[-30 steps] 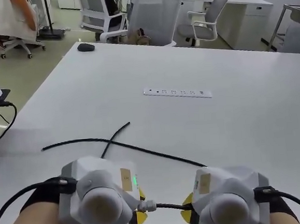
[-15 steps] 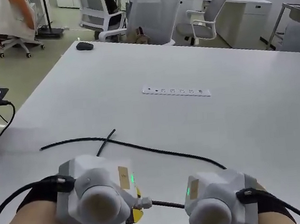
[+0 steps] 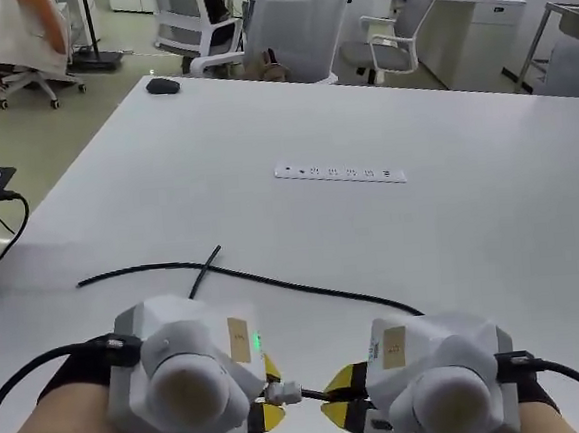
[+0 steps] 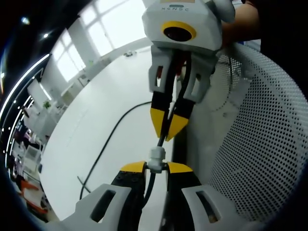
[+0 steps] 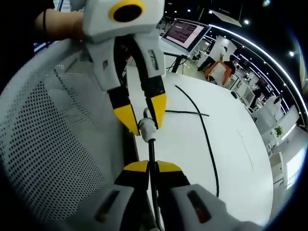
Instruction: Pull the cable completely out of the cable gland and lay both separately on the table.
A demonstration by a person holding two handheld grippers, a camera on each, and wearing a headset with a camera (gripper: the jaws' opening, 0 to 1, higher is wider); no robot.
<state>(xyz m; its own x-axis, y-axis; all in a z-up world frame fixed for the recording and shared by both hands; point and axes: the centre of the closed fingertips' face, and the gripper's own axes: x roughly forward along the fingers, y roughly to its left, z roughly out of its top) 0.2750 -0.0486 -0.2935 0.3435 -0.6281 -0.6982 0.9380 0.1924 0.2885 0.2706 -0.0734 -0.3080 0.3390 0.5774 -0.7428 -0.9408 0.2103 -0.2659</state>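
White plastic cable gland (image 3: 281, 393) in our left tool (image 3: 267, 393), thin black cable (image 3: 305, 289) in our right tool (image 3: 336, 395), low over the near edge of the pale grey worktop (image 3: 421, 226).
On the left, we have the yellow-tipped jaws of the left tool pinching the gland from both sides. A short straight run of the cable leaves the gland and crosses to the right tool just beside it, whose yellow tips are pressed together on the cable. Beyond both tools the rest of the cable lies loose on the worktop, from the left side across to behind the right tool, with a short stretch lying across it.
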